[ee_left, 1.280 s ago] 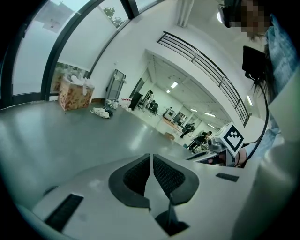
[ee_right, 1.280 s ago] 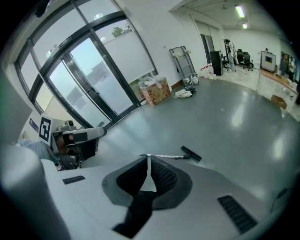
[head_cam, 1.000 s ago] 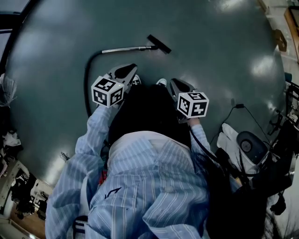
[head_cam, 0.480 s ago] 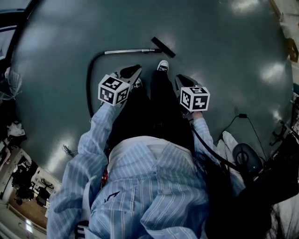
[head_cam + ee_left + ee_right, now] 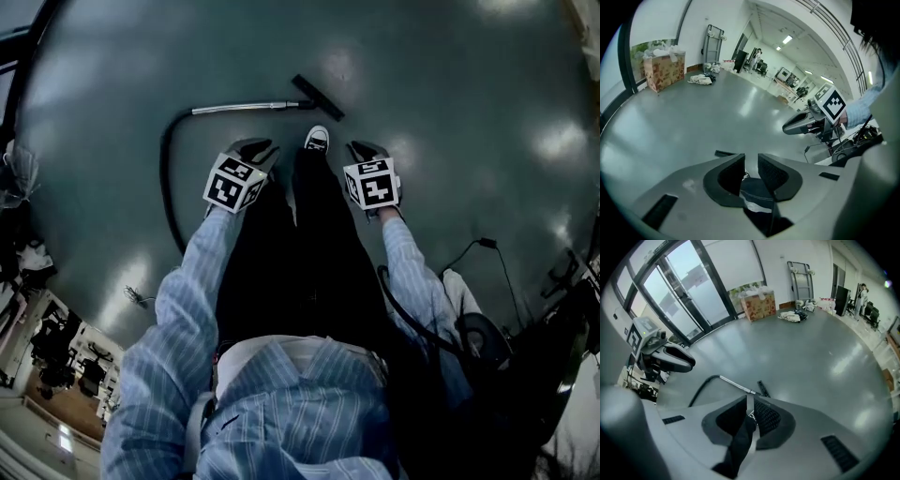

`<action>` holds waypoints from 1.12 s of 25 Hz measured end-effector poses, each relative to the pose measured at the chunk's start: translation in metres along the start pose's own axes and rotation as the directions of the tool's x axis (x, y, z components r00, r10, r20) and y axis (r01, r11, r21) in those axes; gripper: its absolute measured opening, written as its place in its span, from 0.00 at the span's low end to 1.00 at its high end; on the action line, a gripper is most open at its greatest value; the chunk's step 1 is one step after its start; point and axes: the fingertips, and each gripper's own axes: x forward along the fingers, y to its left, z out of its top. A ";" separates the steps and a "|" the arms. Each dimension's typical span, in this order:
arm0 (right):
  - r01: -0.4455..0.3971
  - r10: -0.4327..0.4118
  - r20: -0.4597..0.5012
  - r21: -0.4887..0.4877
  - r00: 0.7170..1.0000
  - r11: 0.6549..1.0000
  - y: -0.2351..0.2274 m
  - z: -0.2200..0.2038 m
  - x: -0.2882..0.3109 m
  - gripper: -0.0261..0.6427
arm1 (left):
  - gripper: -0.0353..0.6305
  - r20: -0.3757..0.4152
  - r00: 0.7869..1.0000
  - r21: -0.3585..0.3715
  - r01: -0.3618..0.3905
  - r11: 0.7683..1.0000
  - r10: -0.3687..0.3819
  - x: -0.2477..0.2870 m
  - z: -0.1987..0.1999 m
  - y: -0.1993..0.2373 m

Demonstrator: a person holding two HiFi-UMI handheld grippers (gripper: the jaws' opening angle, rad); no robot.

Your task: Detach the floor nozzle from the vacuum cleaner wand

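grey floor (image 5: 450,84), floor nozzle (image 5: 317,97) on wand (image 5: 239,108), left gripper (image 5: 751,161) jaws just opening, empty, right gripper (image 5: 751,404) jaws closed

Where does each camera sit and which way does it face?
Head view: on the person's head, looking steeply down at the wand, floor nozzle, striped sleeves, legs, left gripper and right gripper.
Left gripper view: on the left gripper, facing across the floor; its jaws have just been opening, nothing between them.
Right gripper view: on the right gripper, facing the wand; jaws shut, empty.
Both gripper views share the cardboard box.
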 end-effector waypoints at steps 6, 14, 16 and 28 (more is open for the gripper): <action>-0.064 0.059 -0.079 -0.068 0.995 0.996 -0.019 -0.021 0.069 0.15 | 0.21 -0.130 0.990 0.083 -0.035 0.996 0.046 0.062 -0.022 0.046; -0.086 0.062 -0.161 -0.147 0.985 0.985 -0.051 -0.057 0.184 0.23 | 0.25 -0.251 0.968 0.147 0.012 0.989 0.026 0.165 -0.069 0.114; -0.093 0.068 -0.186 -0.124 0.980 0.988 -0.056 -0.072 0.214 0.24 | 0.25 -0.273 0.962 0.142 0.024 0.990 0.016 0.191 -0.086 0.128; -0.032 -0.014 -0.234 -0.192 0.972 0.981 -0.112 -0.126 0.365 0.40 | 0.34 -0.360 0.932 0.255 0.055 0.965 0.042 0.329 -0.180 0.214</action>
